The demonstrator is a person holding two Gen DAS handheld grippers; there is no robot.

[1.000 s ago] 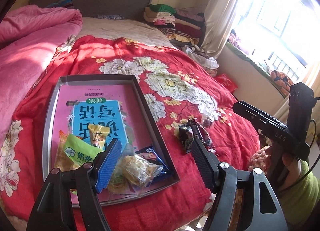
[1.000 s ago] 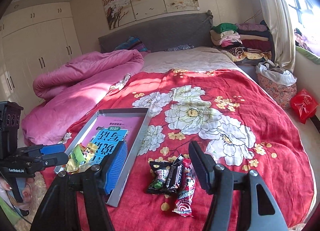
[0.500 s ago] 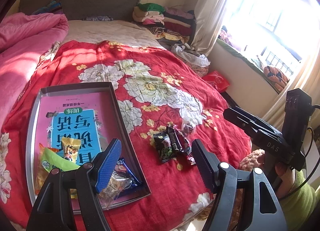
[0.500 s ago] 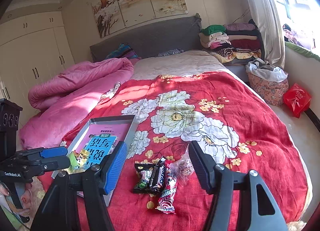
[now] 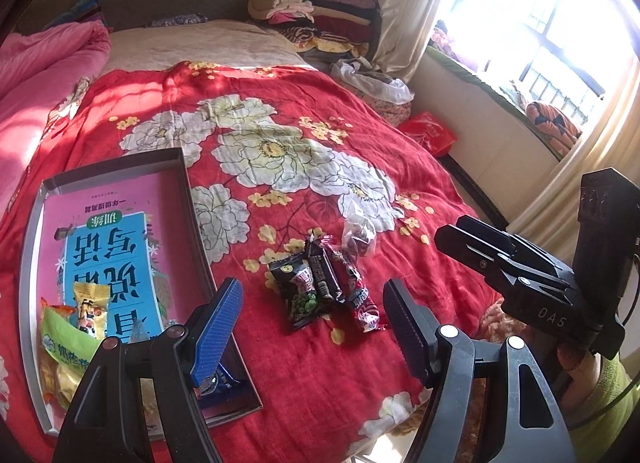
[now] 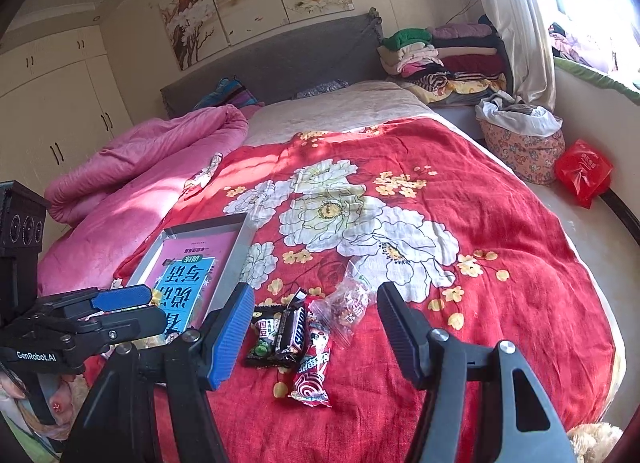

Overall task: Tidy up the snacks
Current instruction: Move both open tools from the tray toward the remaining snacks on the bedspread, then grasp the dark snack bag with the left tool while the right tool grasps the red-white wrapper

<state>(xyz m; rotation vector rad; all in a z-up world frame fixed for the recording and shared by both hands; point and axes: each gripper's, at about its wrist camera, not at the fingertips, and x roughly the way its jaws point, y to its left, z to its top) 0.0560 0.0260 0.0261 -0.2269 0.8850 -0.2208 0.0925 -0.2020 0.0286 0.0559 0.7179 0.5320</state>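
A shallow grey box [image 5: 188, 183] [image 6: 236, 251] with a pink and blue printed bottom lies on the red floral bedspread [image 5: 280, 111]. Several snack packets [image 5: 76, 327] are piled in its near end. To its right on the bedspread lie a black-green packet [image 5: 300, 295] [image 6: 264, 337], a dark chocolate bar [image 5: 326, 277] [image 6: 294, 329], a red swirl candy [image 5: 362, 299] [image 6: 314, 369] and a clear bag of nuts [image 5: 358, 229] [image 6: 348, 307]. My left gripper [image 5: 312, 327] hovers open just short of this cluster, nothing between its fingers. My right gripper [image 6: 312, 327] is open over the same cluster, also holding nothing.
A pink duvet [image 6: 152, 159] is heaped on the bed's left side. Folded clothes [image 6: 444, 55] are stacked by the headboard, and a floral basket [image 6: 520, 143] and a red bag [image 6: 584, 171] stand on the floor at the right. A person's hand [image 5: 576, 359] holds the right gripper.
The left gripper has swung right, from above the box's snack pile to in front of the loose cluster. The right view has shifted too, so the cluster sits more centrally between its fingers.
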